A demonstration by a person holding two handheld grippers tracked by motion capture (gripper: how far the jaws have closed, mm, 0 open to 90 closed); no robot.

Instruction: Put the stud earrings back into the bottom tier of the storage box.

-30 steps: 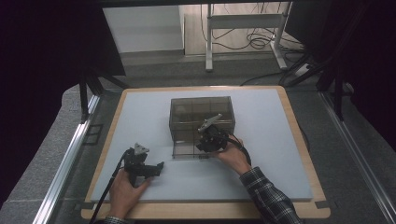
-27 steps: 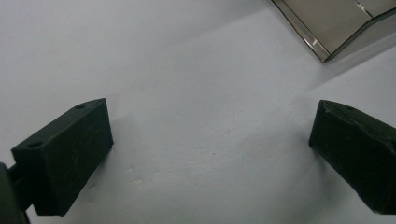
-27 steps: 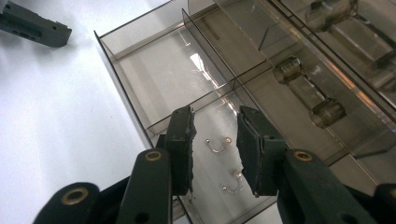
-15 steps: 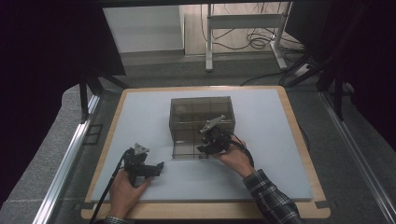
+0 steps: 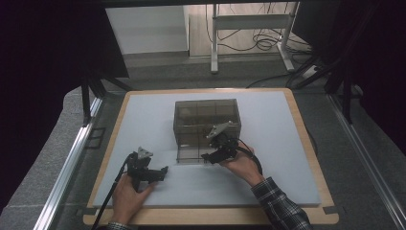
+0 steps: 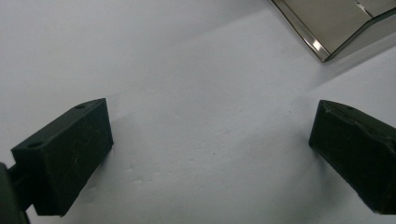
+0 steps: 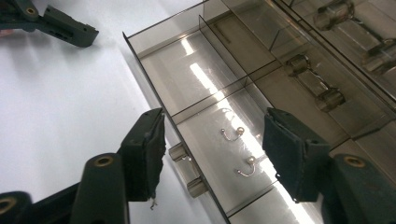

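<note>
A smoky clear drawer box [image 5: 206,120] stands mid-table. Its lowest drawer [image 5: 190,154] is pulled out toward me. In the right gripper view the drawer [image 7: 196,79] has divided compartments, and two small pearl hook earrings [image 7: 232,134] [image 7: 246,166] lie in one of them. My right gripper [image 7: 215,135] hangs open just above that compartment, one jaw outside the drawer front by its handle [image 7: 187,170]. In the high view the right gripper [image 5: 211,155] sits at the drawer's right end. My left gripper [image 5: 160,172] rests open and holding nothing on the white mat [image 6: 187,70], left of the drawer.
The white mat [image 5: 287,143] lies on a wooden board [image 5: 306,143], with bare space to the left, the right and behind the box. The box's upper drawers [image 7: 327,56] are closed. A corner of the open drawer [image 6: 336,23] shows beyond the left jaws.
The right hand and gripper have shifted slightly at the drawer front. The left gripper has stayed put.
</note>
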